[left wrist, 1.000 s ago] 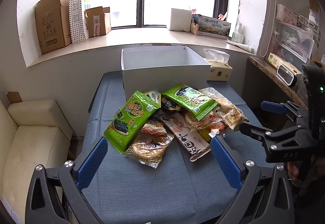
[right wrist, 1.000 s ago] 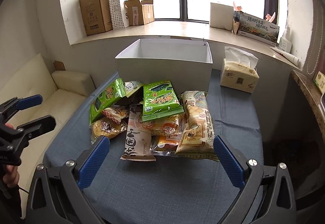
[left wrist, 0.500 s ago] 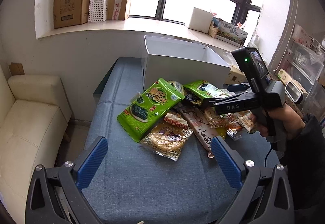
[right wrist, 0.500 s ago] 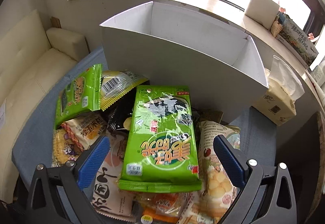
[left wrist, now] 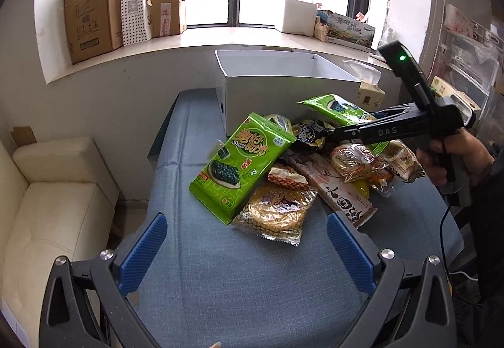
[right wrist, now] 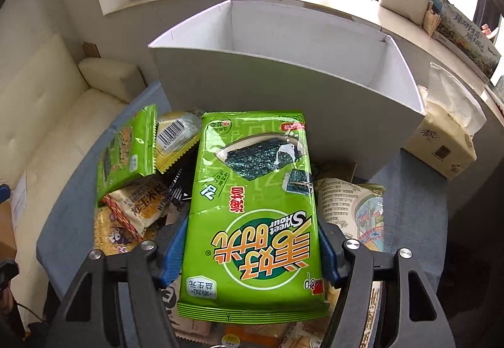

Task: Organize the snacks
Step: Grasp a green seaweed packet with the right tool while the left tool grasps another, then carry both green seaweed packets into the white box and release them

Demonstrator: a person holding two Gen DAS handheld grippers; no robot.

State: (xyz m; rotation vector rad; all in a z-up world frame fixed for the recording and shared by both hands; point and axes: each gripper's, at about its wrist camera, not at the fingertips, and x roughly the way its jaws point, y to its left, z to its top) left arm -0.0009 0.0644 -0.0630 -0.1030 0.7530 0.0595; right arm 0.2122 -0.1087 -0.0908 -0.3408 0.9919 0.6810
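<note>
A pile of snack packets lies on the blue table (left wrist: 226,272) in front of an open white box (left wrist: 283,95). My right gripper (right wrist: 252,250) has closed its blue pads on both long edges of a green seaweed packet (right wrist: 252,206) at the top of the pile; the same gripper (left wrist: 327,133) and packet (left wrist: 340,108) show in the left wrist view. A second green seaweed packet (left wrist: 242,165) lies at the pile's left, with a gold biscuit packet (left wrist: 277,212) below it. My left gripper (left wrist: 249,250) is open and empty above the table's near part.
A tissue box (right wrist: 444,143) stands to the right of the white box (right wrist: 283,70). A cream sofa (left wrist: 47,209) is left of the table. Cardboard boxes (left wrist: 91,14) sit on the windowsill. Shelves with bins stand at the far right (left wrist: 469,64).
My right gripper has moved down onto the pile and its pads have closed in on the green seaweed packet. My left gripper has stayed open, shifting slightly.
</note>
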